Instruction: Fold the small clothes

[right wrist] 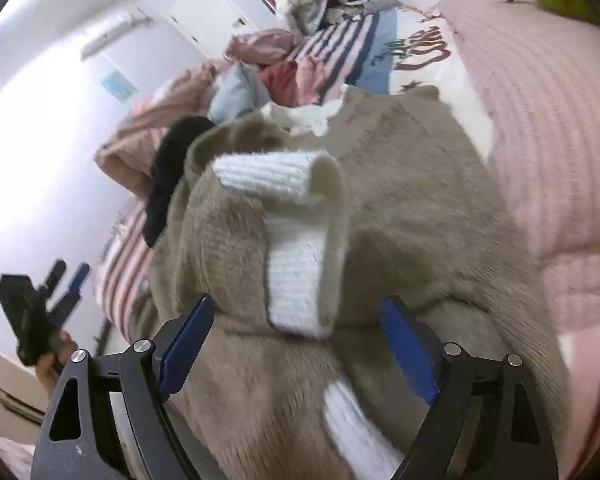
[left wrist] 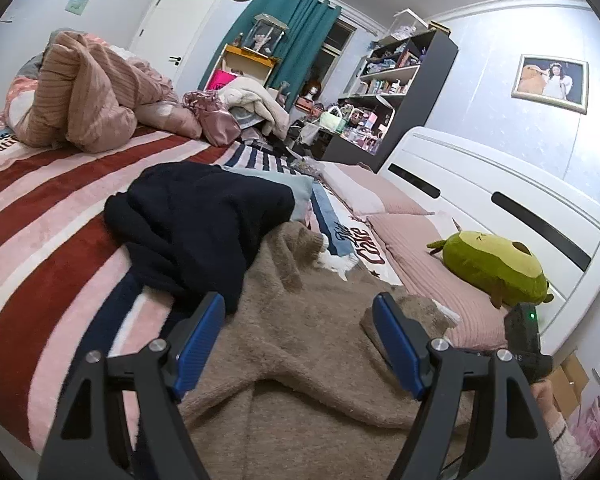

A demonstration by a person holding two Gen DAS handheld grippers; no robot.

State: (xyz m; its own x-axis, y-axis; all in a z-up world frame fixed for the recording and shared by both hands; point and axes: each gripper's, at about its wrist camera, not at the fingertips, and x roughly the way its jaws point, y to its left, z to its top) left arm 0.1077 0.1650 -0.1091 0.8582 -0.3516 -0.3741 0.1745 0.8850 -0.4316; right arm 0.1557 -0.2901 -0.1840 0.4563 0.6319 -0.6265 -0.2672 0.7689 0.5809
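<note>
A fuzzy taupe sweater (left wrist: 312, 332) with white ribbed trim lies spread on the bed. My left gripper (left wrist: 300, 344) is open just above its near part, with nothing between the jaws. In the right wrist view the sweater (right wrist: 412, 200) fills the middle, with a sleeve folded over it that ends in a white cuff (right wrist: 296, 240). My right gripper (right wrist: 296, 344) is open, its jaws on either side of that cuff's near end. The left gripper (right wrist: 40, 304) also shows there at far left, held in a hand.
A dark navy garment (left wrist: 204, 224) lies on the sweater's far left edge. The bed has a red, pink and white striped blanket (left wrist: 48, 220). A pink-brown clothes heap (left wrist: 84, 92) lies at the back. A green plush (left wrist: 496, 268) sits by the white headboard (left wrist: 500, 184).
</note>
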